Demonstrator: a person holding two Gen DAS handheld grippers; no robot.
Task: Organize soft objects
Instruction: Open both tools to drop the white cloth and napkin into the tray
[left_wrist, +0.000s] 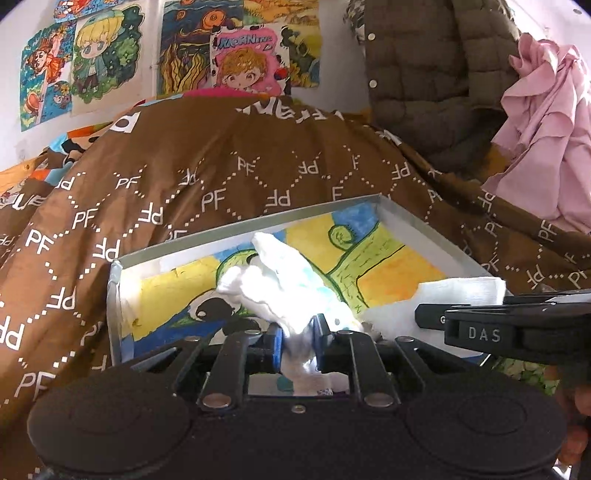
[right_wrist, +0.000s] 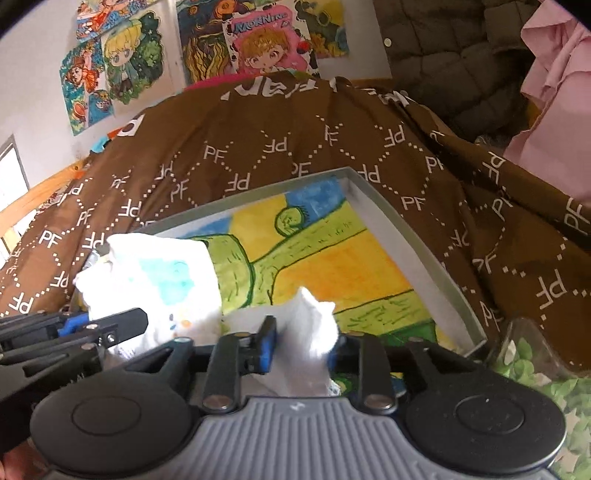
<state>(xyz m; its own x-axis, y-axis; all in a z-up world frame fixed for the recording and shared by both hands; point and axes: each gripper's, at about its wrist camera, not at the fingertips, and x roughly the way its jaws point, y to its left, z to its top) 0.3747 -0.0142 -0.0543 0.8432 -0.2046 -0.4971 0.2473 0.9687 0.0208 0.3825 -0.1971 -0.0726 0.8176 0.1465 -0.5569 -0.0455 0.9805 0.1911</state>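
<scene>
I'm lowering both cloths into the box (left_wrist: 436, 236) on the bed, so the sorting looks partway done. On the left, my left claw (left_wrist: 297, 343) is loosening around the printed white cloth (left_wrist: 273, 280). On the right, my right claw (right_wrist: 301, 345) is spreading, the plain white cloth (right_wrist: 314, 325) sitting between its pads.

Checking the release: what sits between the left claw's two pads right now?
In the left wrist view, the neck of the white printed cloth runs between the left claw pads, its bulk over the box.
</scene>
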